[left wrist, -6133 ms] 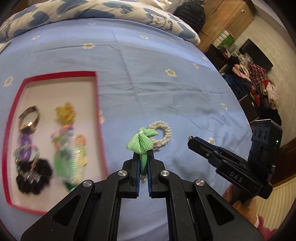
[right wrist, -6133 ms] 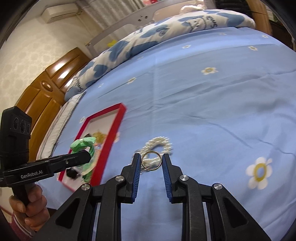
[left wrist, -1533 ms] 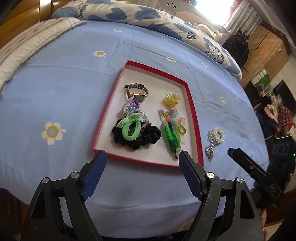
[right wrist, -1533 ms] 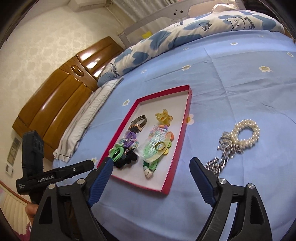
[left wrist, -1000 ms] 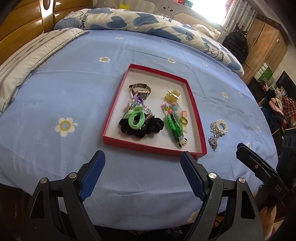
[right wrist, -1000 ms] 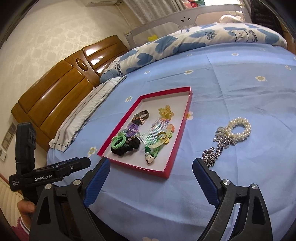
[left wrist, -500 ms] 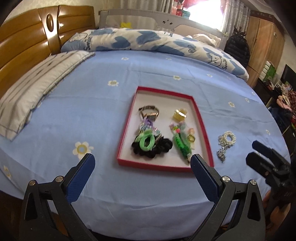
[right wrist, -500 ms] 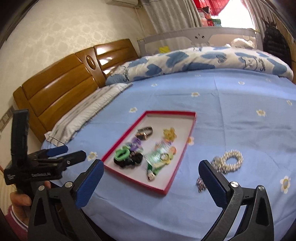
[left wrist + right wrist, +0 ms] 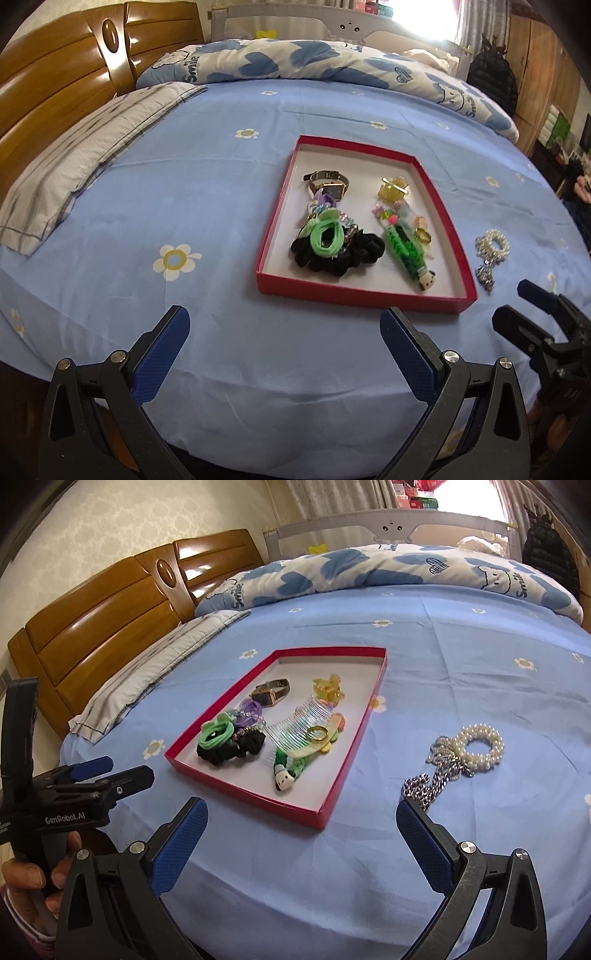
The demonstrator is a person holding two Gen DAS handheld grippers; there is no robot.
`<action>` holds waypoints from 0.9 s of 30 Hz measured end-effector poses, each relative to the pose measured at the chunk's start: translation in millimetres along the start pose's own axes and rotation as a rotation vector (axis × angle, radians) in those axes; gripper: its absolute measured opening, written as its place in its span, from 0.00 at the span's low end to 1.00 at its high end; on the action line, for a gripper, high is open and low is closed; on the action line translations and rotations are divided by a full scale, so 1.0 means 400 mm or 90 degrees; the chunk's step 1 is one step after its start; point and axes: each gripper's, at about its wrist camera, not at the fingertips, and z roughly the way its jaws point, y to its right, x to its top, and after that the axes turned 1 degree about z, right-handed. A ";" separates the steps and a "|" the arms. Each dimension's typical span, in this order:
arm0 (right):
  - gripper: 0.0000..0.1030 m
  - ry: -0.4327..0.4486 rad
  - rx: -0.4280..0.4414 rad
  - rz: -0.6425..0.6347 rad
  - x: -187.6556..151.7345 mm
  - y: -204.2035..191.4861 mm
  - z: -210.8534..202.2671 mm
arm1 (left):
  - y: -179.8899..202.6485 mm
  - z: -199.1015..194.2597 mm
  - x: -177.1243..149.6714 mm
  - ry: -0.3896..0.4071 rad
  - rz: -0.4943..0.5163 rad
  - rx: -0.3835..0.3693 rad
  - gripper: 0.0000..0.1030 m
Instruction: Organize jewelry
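— Where do the jewelry pieces sit?

— Most lie in the red tray (image 9: 271, 236) on the blue flowered bedsheet (image 9: 207, 177). Inside it, a watch (image 9: 327, 183) lies toward the far end, with a yellow hair claw (image 9: 392, 187) beside it. Nearer, a green hair tie (image 9: 325, 236) rests on a black scrunchie (image 9: 338, 254), and a gold ring (image 9: 317, 734) sits on a clear comb (image 9: 295, 725) next to a green clip with a small panda head (image 9: 284, 781).

— Anything outside the tray?

— A pearl bracelet (image 9: 480, 744) and a silver chain (image 9: 424, 784) lie on the sheet just beside the tray's right edge, touching each other.

— And the tools?

— The left gripper (image 9: 284, 345) hovers at the near edge of the bed, jaws spread wide with nothing between them. The right gripper (image 9: 301, 836) is the same: jaws wide, nothing held, with the chain's end close to its right fingertip (image 9: 417, 823).

— The background?

— A wooden headboard (image 9: 92, 627), a striped pillow (image 9: 85, 147) and a blue heart-print duvet (image 9: 295, 59).
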 end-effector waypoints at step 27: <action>1.00 0.020 -0.009 -0.023 0.019 -0.042 -0.043 | 0.037 -0.051 0.010 0.033 0.041 0.035 1.00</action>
